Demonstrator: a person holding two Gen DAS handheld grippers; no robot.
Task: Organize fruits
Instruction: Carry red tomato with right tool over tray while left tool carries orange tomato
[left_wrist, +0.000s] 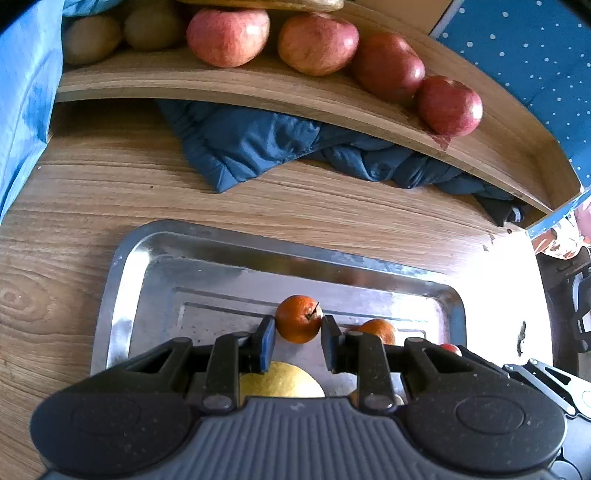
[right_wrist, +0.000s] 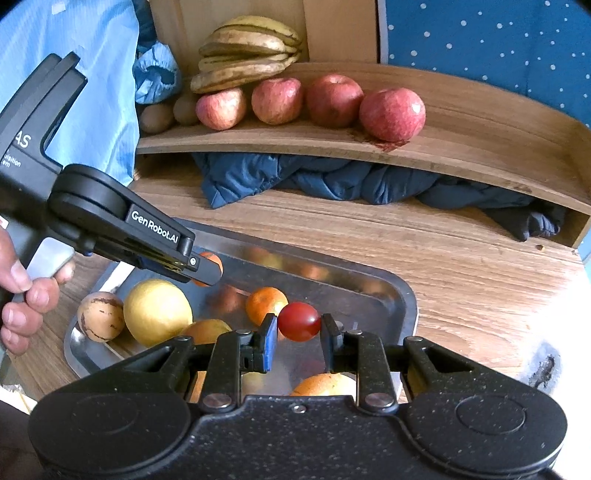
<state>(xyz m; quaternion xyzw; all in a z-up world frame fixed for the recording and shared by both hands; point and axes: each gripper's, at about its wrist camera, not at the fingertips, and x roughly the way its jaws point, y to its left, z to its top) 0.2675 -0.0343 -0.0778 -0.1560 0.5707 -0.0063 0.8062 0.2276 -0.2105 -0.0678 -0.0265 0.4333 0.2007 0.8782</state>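
Observation:
My left gripper (left_wrist: 298, 322) is shut on a small orange mandarin (left_wrist: 295, 314) with a stem, held over the steel tray (left_wrist: 147, 258). In the right wrist view the left gripper (right_wrist: 210, 270) comes in from the left, and the mandarin (right_wrist: 213, 258) peeks out behind its finger. My right gripper (right_wrist: 299, 320) is shut on a red cherry tomato (right_wrist: 298, 323) above the tray (right_wrist: 391, 295). In the tray lie a yellow fruit (right_wrist: 157, 312), a brown speckled fruit (right_wrist: 99, 315), an orange (right_wrist: 265, 302) and more citrus partly hidden under the right gripper.
A curved wooden shelf (right_wrist: 461, 147) at the back carries several red apples (right_wrist: 391, 114), a bunch of bananas (right_wrist: 247, 55) and kiwis (right_wrist: 155, 118). A dark blue jacket (right_wrist: 332, 181) is stuffed under it. A person's hand (right_wrist: 22, 291) grips the left tool.

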